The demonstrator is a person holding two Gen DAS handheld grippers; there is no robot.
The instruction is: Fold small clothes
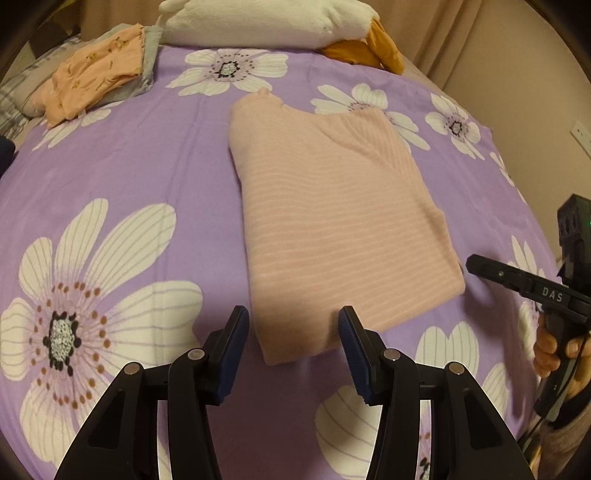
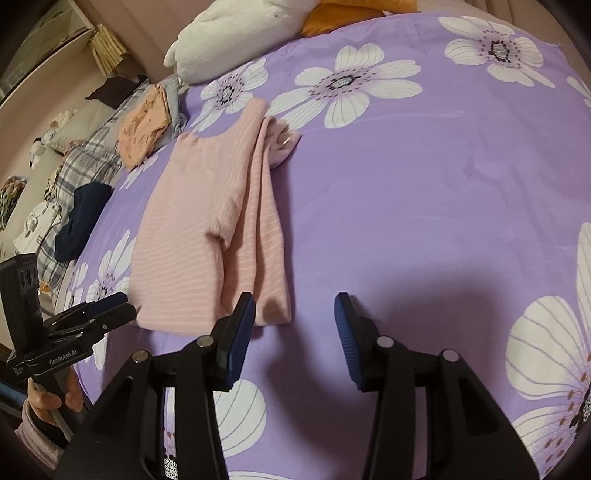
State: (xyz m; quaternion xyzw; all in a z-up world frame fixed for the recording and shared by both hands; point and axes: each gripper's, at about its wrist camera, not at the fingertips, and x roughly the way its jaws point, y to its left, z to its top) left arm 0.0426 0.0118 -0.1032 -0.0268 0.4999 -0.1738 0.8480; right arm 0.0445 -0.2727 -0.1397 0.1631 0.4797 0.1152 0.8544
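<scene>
Pink striped top (image 1: 332,214) lies flat in the middle of the bed (image 1: 147,177), on the purple flowered cover, already narrowed into a long rectangle with its sides and a sleeve turned in over the body. The lengthwise folds look done; the step in hand seems to be the crosswise fold. For that, each claw would need to pinch one near hem corner and carry the hem toward the far neckline, keeping the layers together.

Left claw (image 1: 293,325) hovers at the near hem, spread wide and holding nothing. Right claw (image 2: 295,314) sits just right of the near right corner, also spread and empty.

The fabric looks soft, thin and faintly ribbed, with a few ripples. A folded peach garment (image 1: 96,74) rests at the far left; a white plush toy (image 1: 266,22) lies beyond.
</scene>
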